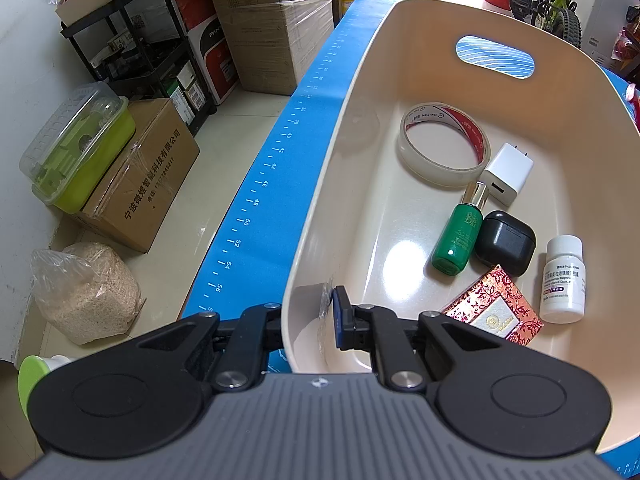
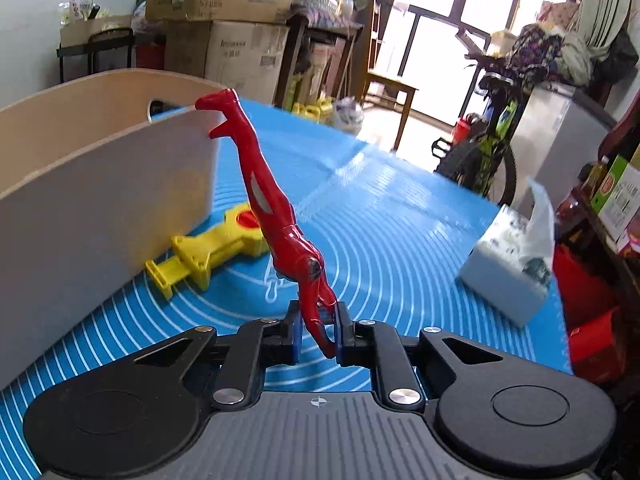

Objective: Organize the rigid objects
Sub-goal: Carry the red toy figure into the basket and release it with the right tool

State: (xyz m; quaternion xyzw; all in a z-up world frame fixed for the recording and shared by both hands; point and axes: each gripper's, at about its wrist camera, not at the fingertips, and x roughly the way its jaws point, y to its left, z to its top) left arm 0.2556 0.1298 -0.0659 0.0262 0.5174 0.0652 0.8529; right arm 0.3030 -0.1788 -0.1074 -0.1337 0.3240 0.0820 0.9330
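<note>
A cream plastic bin [image 1: 360, 80] sits on the blue mat. My left gripper [image 1: 308, 320] is shut on the bin's near wall, one finger inside and one outside. In the bin lie a tape roll [image 1: 442, 144], a white charger [image 1: 506, 174], a green bottle [image 1: 458, 236], a black earbud case [image 1: 506, 242], a white pill bottle [image 1: 562, 280] and a red patterned box [image 1: 496, 308]. My right gripper [image 2: 318, 332] is shut on a red toy figure [image 2: 276, 208], held upside down above the mat beside the bin [image 2: 100, 184]. A yellow toy [image 2: 216, 250] lies on the mat against the bin.
A tissue pack [image 2: 512, 264] stands on the blue mat [image 2: 400, 220] at the right. Cardboard boxes [image 1: 140, 176], a black shelf [image 1: 140, 40] and a bag of grain [image 1: 86, 292] stand on the floor left of the table. A bicycle [image 2: 488, 140] stands beyond the table.
</note>
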